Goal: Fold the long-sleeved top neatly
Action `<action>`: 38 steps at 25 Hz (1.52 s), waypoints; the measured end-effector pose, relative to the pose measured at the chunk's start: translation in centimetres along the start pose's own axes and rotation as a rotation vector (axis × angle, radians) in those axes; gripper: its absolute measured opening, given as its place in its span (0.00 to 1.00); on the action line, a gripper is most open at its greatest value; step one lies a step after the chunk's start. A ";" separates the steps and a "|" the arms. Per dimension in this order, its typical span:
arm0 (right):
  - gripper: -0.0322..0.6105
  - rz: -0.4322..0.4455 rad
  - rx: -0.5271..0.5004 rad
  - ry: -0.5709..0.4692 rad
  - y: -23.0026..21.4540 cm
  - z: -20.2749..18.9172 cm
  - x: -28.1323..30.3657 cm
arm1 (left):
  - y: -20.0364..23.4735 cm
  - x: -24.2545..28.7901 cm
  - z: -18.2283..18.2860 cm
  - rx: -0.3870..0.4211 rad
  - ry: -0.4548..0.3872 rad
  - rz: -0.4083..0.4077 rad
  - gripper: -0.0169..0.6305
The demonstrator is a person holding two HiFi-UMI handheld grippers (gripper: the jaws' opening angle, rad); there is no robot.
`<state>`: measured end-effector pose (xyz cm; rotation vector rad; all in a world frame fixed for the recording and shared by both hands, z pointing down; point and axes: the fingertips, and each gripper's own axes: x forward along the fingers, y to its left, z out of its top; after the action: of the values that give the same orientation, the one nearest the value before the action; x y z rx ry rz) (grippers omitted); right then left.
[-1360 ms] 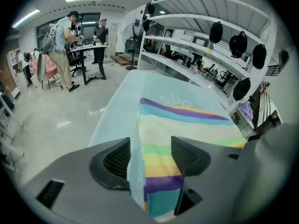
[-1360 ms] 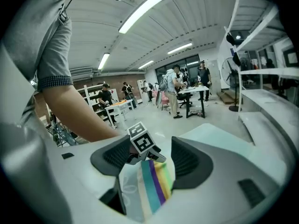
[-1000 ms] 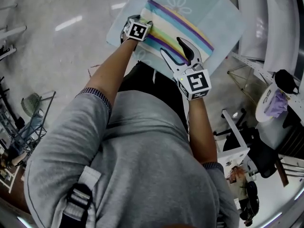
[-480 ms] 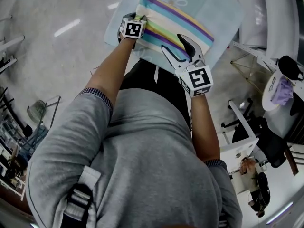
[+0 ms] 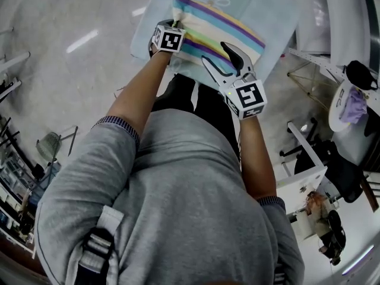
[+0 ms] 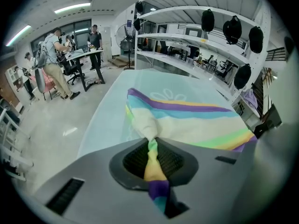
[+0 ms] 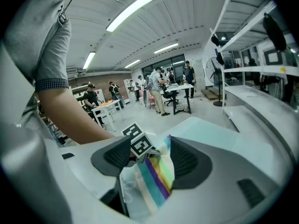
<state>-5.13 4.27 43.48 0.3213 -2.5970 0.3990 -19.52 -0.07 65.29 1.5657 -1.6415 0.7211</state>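
Note:
The striped long-sleeved top (image 5: 219,31) lies folded on a pale blue table (image 5: 279,10). My left gripper (image 5: 176,24) sits at the top's left edge. Its jaws have just been closing, and in the left gripper view (image 6: 152,146) they pinch a bunched strip of the striped fabric (image 6: 196,120). My right gripper (image 5: 222,57) hovers over the top's near edge with its jaws apart. In the right gripper view (image 7: 148,155) the striped cloth (image 7: 156,181) shows in the gap, untouched by the pads, and the left gripper's marker cube (image 7: 140,143) shows beyond.
White shelving (image 5: 350,28) stands close to the table's right side, with dark objects hanging on it (image 6: 231,29). People work at desks (image 6: 56,59) across the room. My own torso fills the lower half of the head view.
The left gripper's jaws have closed onto the top's left edge, bunching the fabric. The right gripper has stayed over the near edge, still open.

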 end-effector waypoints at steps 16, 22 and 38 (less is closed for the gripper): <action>0.49 -0.115 0.060 -0.073 -3.5 -1.0 -5.8 | -7.6 -6.3 4.3 0.085 -0.078 -0.072 0.10; 0.49 -0.107 0.053 -0.095 -4.3 -2.2 -8.2 | -11.0 -8.1 5.0 0.098 -0.097 -0.065 0.10; 0.49 -0.199 0.140 -0.123 -8.8 -8.5 -17.3 | -25.6 -6.9 4.5 0.176 -0.048 -0.150 0.10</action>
<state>15.86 1.53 43.89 0.6665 -2.6289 0.5045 5.07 -2.25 54.71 1.8215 -1.5088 0.7701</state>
